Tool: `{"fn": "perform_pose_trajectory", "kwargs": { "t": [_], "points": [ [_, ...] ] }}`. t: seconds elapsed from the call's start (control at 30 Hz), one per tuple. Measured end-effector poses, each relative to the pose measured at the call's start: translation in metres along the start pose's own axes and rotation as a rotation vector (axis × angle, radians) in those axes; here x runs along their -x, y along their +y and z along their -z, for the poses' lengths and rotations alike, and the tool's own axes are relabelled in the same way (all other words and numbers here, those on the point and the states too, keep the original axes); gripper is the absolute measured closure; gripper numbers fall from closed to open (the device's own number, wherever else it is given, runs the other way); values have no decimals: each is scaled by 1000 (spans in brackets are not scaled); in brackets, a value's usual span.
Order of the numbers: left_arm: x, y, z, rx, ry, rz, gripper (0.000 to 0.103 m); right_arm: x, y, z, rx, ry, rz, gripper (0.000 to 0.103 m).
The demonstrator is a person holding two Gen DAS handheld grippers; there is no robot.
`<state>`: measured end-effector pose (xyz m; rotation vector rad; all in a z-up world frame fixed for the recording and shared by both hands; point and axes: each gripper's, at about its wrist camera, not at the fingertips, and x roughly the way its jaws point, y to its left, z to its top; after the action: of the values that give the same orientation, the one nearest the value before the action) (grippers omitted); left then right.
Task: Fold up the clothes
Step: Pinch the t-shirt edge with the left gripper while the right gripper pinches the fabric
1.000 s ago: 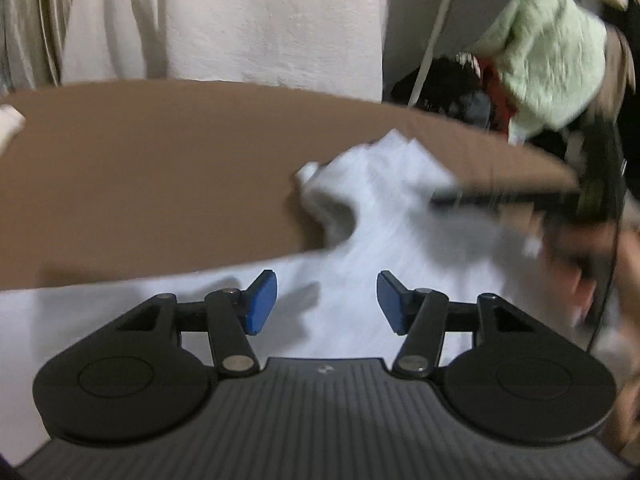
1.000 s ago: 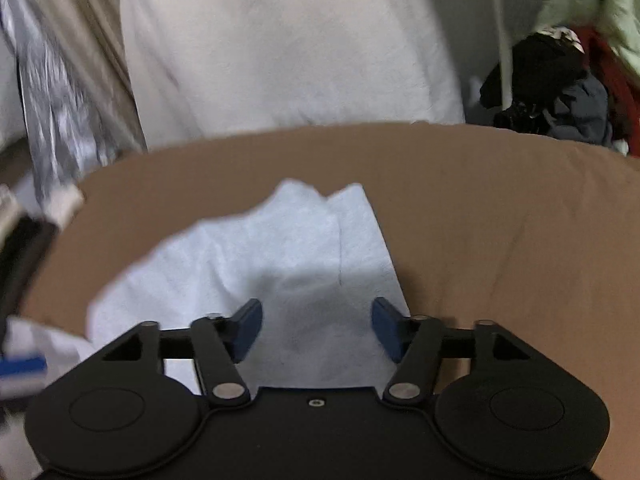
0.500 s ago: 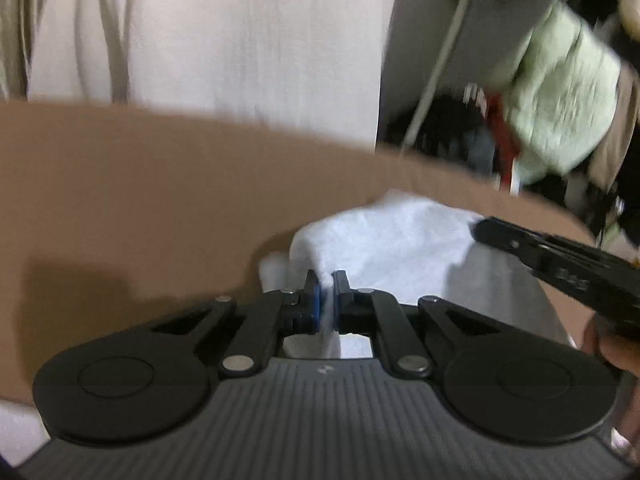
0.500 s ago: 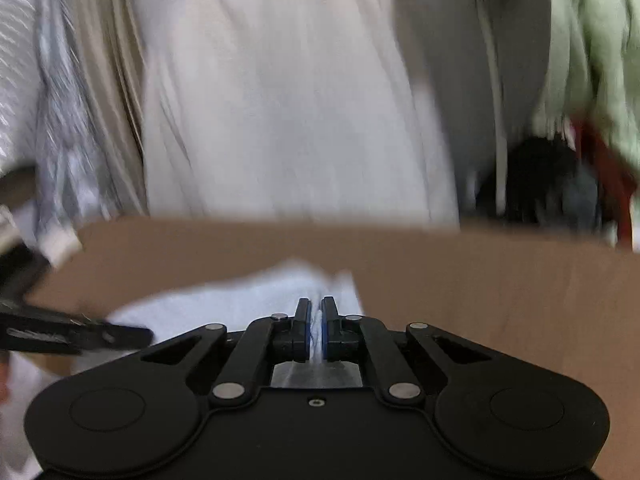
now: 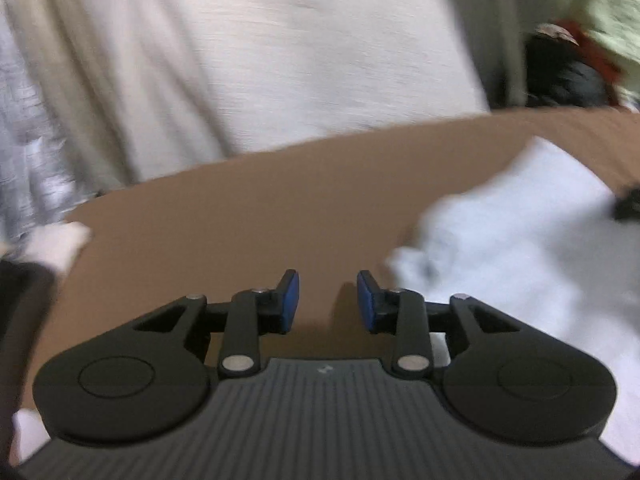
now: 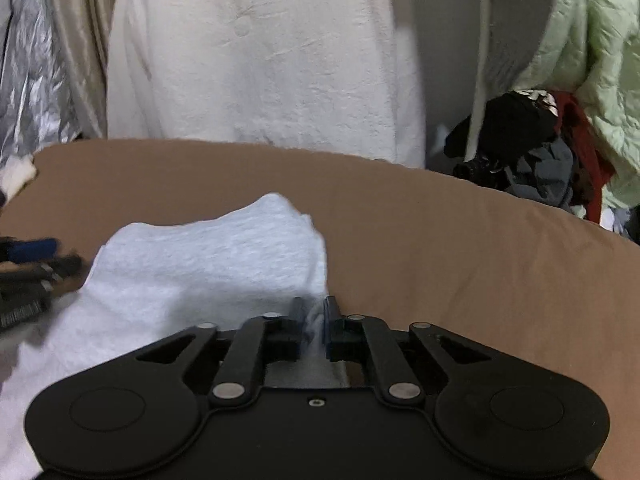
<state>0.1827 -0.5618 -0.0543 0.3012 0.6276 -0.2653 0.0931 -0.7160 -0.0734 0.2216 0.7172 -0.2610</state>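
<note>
A white garment lies crumpled on the brown cloth-covered surface. My right gripper sits at the garment's right edge. A pinched fold of the white cloth stands between its blue pads, and the jaws are starting to open. In the left wrist view the garment lies to the right of my left gripper. That gripper's jaws are opening over bare brown surface with nothing between them. The left gripper also shows blurred at the left edge of the right wrist view.
Behind the surface hang a white towel-like cloth, a beige curtain and a silver sheet. A pale green quilted jacket and a pile of dark and red clothes sit at the back right.
A second ago both grippers stood wide open, then both pinched the garment. The left has since let go and swung left off the cloth. The right still has cloth between its pads.
</note>
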Motion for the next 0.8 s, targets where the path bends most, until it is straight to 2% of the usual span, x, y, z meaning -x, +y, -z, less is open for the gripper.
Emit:
{"fn": "perform_pose_trajectory", "kwargs": {
  "t": [0.03,0.1,0.17,0.23,0.3,0.33,0.37,0.4,0.47,0.57,0.63,0.67,0.7,0.73,0.77,0.8],
  "points": [
    [1,10,-3,49,10,66,72,4,-10,0,-54,-2,-10,58],
    [-3,24,-8,128,64,225,72,14,-31,2,-168,-5,-36,56],
    [-5,25,-13,124,86,320,71,21,-59,3,-338,-10,-115,56],
    [-11,16,-17,83,85,362,68,24,-78,10,-470,-16,-205,55],
    [-25,5,-20,43,82,358,61,26,-97,18,-598,-22,-296,55],
    [-33,-1,-22,28,88,359,67,26,-100,20,-616,-13,-302,55],
    [-39,-7,-24,3,98,369,83,25,-99,22,-610,3,-290,55],
    [-43,-14,-27,-37,115,369,101,24,-99,24,-602,20,-277,55],
    [-33,-15,-34,-89,76,309,101,22,-98,29,-587,47,-266,55],
    [-3,-7,-51,-69,-40,289,101,16,-101,35,-598,79,-283,55],
    [7,-11,-55,-103,-102,193,96,12,-105,38,-623,72,-276,56],
    [6,-15,-55,-151,-108,133,94,13,-106,40,-643,61,-264,56],
    [5,-19,-55,-204,-108,70,85,15,-108,43,-671,49,-242,57],
    [1,-24,-53,-248,-89,27,82,16,-109,45,-691,47,-232,58],
    [-1,-26,-51,-257,-65,0,82,19,-109,47,-698,48,-229,58],
    [4,-23,-47,-230,-50,21,82,23,-109,49,-703,49,-228,58]
  ]
}}
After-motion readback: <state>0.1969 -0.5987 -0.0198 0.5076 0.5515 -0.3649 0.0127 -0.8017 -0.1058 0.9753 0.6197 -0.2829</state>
